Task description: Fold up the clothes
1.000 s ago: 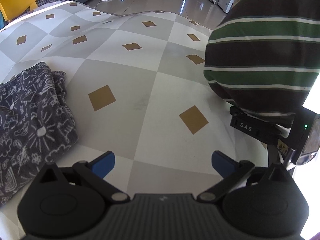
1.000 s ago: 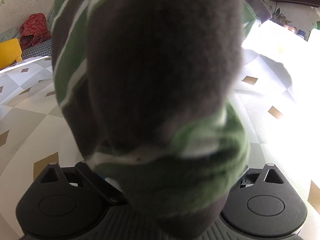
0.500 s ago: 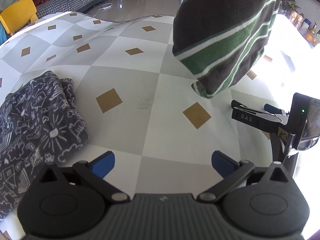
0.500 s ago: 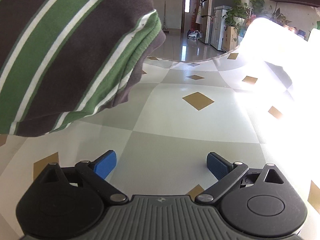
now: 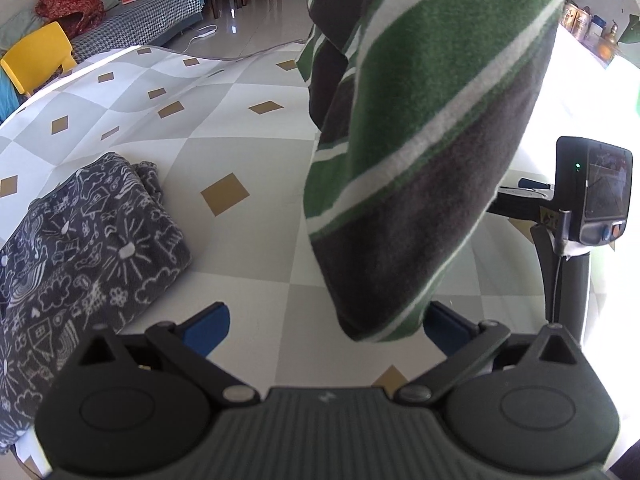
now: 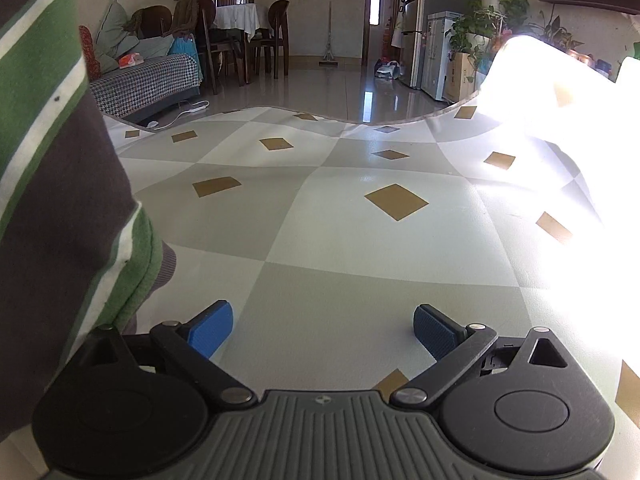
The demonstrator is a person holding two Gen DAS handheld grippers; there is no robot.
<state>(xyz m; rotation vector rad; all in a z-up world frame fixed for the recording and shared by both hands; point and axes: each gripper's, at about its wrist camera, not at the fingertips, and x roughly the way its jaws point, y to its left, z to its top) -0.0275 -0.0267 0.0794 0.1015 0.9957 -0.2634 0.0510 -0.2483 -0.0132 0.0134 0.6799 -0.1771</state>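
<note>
At far left in the left wrist view we note a dark grey fleece garment with white doodle print (image 5: 80, 240), lying bunched on the checked grey-and-white surface with tan diamonds (image 5: 248, 264). The left claw (image 5: 324, 326) stands wide open, gripping nothing. A green, brown and white striped knit garment (image 5: 420, 160) hangs in front of it, its lower tip just above the right pad. The right claw (image 6: 322, 326) is likewise spread wide and empty; the striped garment hangs at its left.
</note>
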